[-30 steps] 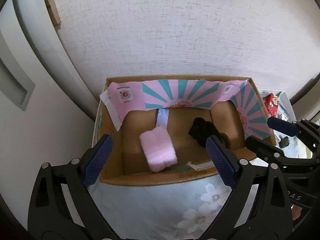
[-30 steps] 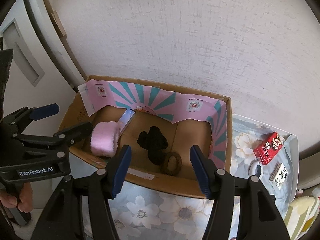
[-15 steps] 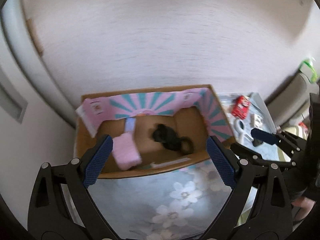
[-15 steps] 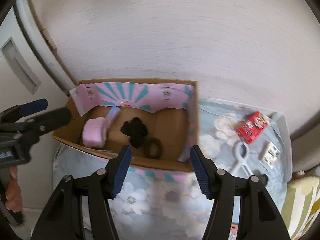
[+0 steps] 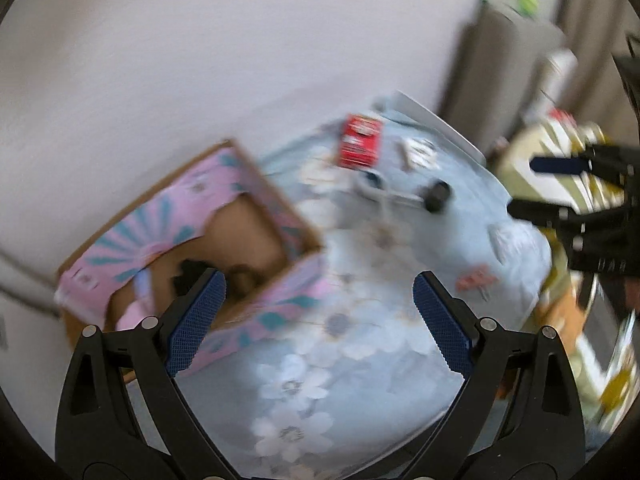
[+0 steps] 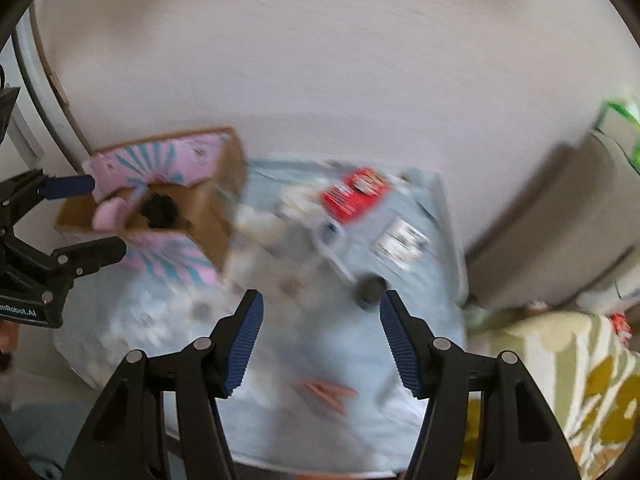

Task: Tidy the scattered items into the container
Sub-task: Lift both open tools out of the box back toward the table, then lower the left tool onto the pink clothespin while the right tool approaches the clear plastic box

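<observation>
cardboard box (image 5: 256, 236) with pink and teal lining, at the left end of the floral blue cloth (image 5: 360, 360) over the counter, against the white wall (image 6: 320, 60). inside: pink fluffy item (image 6: 106, 212), black bundle (image 6: 160, 208), brown ring only half visible, blurred. scattered on the cloth right of the box: red packet (image 6: 354, 196), small white printed packet (image 6: 402, 242), white handled tool (image 6: 328, 248), small black round thing (image 6: 370, 288), pinkish clip (image 6: 326, 392) near the front edge. heavy motion blur in both views, details unclear. left tongs (image 5: 316, 320) spread wide, nothing between the blue pads, above the cloth just right of the box's front corner. right tongs (image 6: 320, 340) parted about half way, empty, above the cloth near the black round thing. green patterned fabric (image 6: 580, 380) at far right, grey cushion-like shape (image 6: 560, 220) behind it.
</observation>
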### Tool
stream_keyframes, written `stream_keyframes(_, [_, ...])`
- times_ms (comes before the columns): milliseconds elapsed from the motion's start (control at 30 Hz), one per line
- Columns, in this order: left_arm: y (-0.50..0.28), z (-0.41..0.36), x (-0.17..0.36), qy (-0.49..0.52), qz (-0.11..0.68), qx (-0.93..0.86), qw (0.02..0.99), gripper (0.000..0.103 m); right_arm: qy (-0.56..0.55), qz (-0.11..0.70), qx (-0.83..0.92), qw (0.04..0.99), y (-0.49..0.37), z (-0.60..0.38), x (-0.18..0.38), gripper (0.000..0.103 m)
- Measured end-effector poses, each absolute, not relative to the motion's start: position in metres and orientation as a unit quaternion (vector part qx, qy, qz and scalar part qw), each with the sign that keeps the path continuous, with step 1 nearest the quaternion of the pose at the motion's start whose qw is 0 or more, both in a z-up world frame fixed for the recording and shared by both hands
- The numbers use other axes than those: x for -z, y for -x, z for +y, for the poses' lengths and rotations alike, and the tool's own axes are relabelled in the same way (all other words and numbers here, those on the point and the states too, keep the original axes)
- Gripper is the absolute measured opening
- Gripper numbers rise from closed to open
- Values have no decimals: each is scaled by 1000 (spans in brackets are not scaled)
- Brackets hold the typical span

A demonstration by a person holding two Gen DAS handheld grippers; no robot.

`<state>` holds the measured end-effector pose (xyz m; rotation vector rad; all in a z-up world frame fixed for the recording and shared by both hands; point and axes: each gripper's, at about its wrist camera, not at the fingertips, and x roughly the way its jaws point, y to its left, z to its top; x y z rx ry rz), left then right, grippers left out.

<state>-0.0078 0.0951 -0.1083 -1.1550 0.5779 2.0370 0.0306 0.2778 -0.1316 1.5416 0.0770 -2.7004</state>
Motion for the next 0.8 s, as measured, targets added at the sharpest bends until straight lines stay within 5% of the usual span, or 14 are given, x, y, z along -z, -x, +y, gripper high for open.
stream_keyframes(333, [-46,171,144,473,266,-712,446,95,-524,-20,851,-29,-88,337,154,57])
stream_keyframes(800, [-77,228,216,511,281,-678,448,95,-552,-110,824,-64,-116,380,214,57])
